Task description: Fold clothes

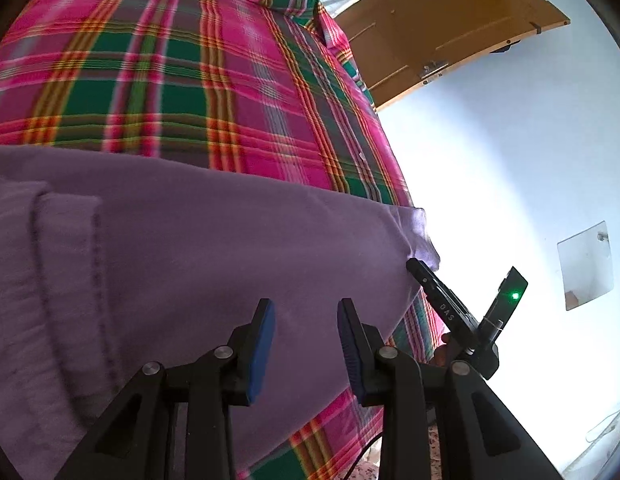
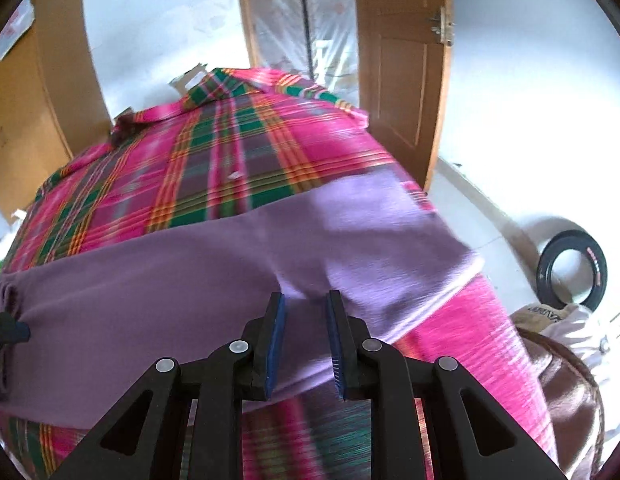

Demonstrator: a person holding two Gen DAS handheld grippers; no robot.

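A purple garment [image 1: 214, 248] lies spread flat across a pink and green plaid bedspread [image 1: 182, 80]. My left gripper [image 1: 306, 312] hovers open over the garment's near right part, with purple cloth showing between its blue pads [image 1: 262, 344]. A folded band [image 1: 62, 264] of the garment lies to its left. My right gripper [image 2: 306, 304] stands open above the garment [image 2: 190, 280] near its front edge, where a crease runs up from the fingertips. The right gripper [image 1: 461, 308] also shows in the left wrist view, one finger touching the garment's right corner [image 1: 419, 232].
The bedspread [image 2: 238, 160] drops off at the right edge of the bed. A wooden door [image 2: 401, 80] and white floor lie beyond. On the floor to the right are a black tyre [image 2: 569, 276] and a brown bag [image 2: 565, 380]. A wooden cupboard [image 2: 42, 88] stands at left.
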